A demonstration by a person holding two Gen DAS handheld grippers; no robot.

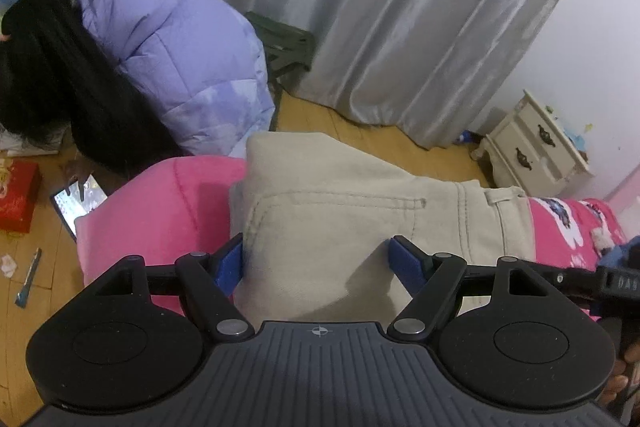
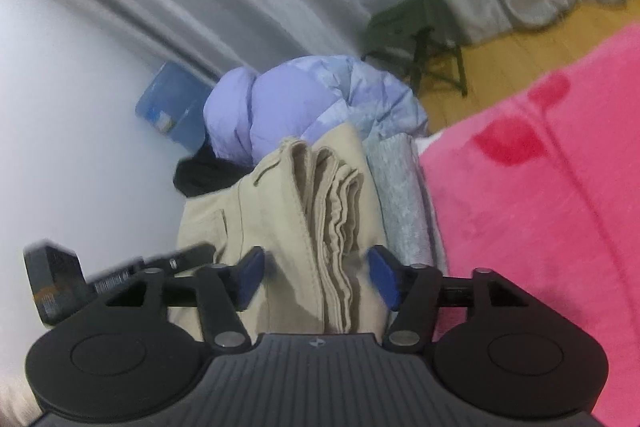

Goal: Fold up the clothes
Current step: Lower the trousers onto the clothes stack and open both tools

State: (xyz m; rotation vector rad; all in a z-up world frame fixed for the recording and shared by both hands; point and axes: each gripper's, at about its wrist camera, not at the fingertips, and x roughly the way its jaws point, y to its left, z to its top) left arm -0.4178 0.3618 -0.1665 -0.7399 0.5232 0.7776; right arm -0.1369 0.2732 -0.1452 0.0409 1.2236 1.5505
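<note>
- Beige trousers (image 1: pixel 340 227), folded into a thick stack, are laid on the pink blanket (image 1: pixel 160 211), probably as a soft, flat base for folding.
- Left gripper (image 1: pixel 316 263) is spread wide over the stack, grasping nothing.
- Right gripper (image 2: pixel 316 279) is released too, with the layered edge between its jaws but unpinched.
- No container is seen in use.

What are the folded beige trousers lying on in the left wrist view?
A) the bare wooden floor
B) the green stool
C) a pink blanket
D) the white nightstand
C: the beige trousers rest on the pink blanket, which shows on both sides of them; the wooden floor, the white nightstand and the green stool all stand apart, beyond the blanket.
</note>
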